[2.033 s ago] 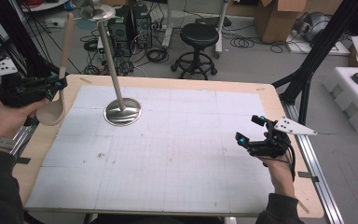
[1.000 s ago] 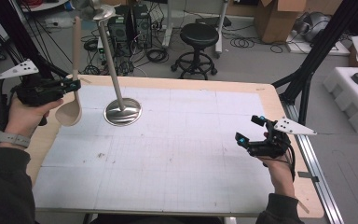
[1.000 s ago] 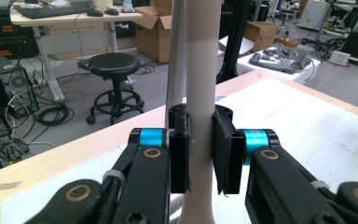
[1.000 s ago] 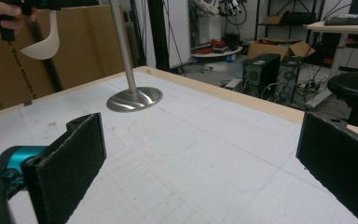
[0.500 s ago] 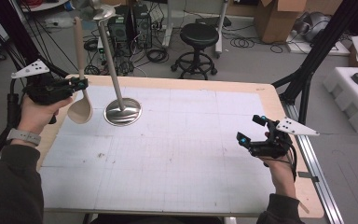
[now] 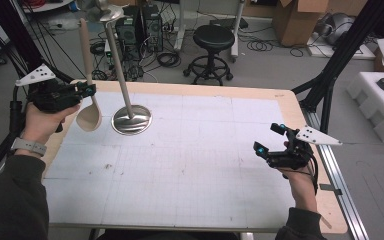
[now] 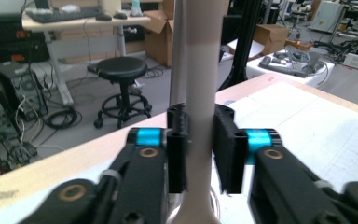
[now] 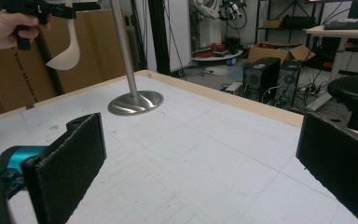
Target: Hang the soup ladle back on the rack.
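A beige ladle (image 6: 89, 119) hangs upright, bowl down, over the table's far left. My left gripper (image 6: 91, 90) is shut on its handle (image 7: 200, 70); the jaws have just been opening a little, and the handle is still between the pads. Just right of the ladle stands a metal stand with a round base (image 6: 131, 120) and a thin pole (image 6: 120, 65). My right gripper (image 6: 268, 137) hovers open over the table's right side, with nothing between its pads (image 8: 70, 168). In the right gripper view, the ladle (image 8: 65, 51) and stand (image 8: 135, 102) lie far ahead.
The white gridded table (image 6: 190, 170) has a wooden rim. Behind it are a black stool (image 6: 211, 37) and computer towers (image 6: 135, 30). A black tripod leg (image 6: 340, 55) and white foam (image 6: 380, 100) stand at the right.
My left hand has carried the ladle rightwards, closer to the metal stand. The right gripper has stayed where it was.
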A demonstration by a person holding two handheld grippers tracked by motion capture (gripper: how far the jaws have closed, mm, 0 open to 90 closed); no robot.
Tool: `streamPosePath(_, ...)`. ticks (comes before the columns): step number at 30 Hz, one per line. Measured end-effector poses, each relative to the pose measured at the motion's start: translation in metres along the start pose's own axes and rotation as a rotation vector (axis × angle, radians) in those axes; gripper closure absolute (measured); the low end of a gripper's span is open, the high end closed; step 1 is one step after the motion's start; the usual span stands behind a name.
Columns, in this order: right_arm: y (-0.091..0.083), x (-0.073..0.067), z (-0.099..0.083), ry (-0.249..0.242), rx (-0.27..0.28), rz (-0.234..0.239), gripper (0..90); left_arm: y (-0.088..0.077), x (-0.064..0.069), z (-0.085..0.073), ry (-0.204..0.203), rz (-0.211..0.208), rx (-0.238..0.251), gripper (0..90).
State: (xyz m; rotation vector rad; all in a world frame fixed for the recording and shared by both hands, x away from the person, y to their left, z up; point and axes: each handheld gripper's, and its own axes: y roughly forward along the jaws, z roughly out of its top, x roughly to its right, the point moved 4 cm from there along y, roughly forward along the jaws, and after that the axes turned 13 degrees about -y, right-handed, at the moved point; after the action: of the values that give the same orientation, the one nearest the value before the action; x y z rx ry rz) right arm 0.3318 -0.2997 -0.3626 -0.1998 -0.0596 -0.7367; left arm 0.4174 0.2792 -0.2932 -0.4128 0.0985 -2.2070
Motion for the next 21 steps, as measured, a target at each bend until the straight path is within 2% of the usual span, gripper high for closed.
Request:
streamPosePath(3, 0.001, 0.000, 0.000, -0.009, -0.001, -0.002, 0.4, -0.002, 0.001, -0.001, 0.024, 0.014, 0.009, 64.9)
streamPosePath(9, 0.002, 0.000, 0.000, -0.006, -0.001, 0.001, 0.4, -0.008, 0.004, -0.002, 0.035, 0.027, 0.043, 48.8)
streamPosePath(13, 0.003, 0.001, 0.000, -0.004, 0.002, 0.005, 0.4, -0.013, 0.009, -0.005, 0.053, 0.010, 0.083, 39.8)
streamPosePath(16, 0.003, 0.001, 0.001, -0.002, 0.005, 0.006, 0.4, -0.016, 0.012, -0.007, 0.056, 0.005, 0.102, 31.0)
streamPosePath(17, 0.003, 0.001, 0.001, -0.003, 0.005, 0.007, 0.4, -0.017, 0.013, -0.007, 0.058, 0.006, 0.108, 25.5)
streamPosePath(19, 0.003, 0.001, 0.001, -0.001, 0.004, 0.008, 0.4, -0.018, 0.015, -0.007, 0.057, 0.019, 0.105, 15.7)
streamPosePath(21, 0.003, 0.001, 0.001, -0.003, 0.006, 0.008, 0.4, -0.020, 0.017, -0.008, 0.057, 0.033, 0.097, 11.5)
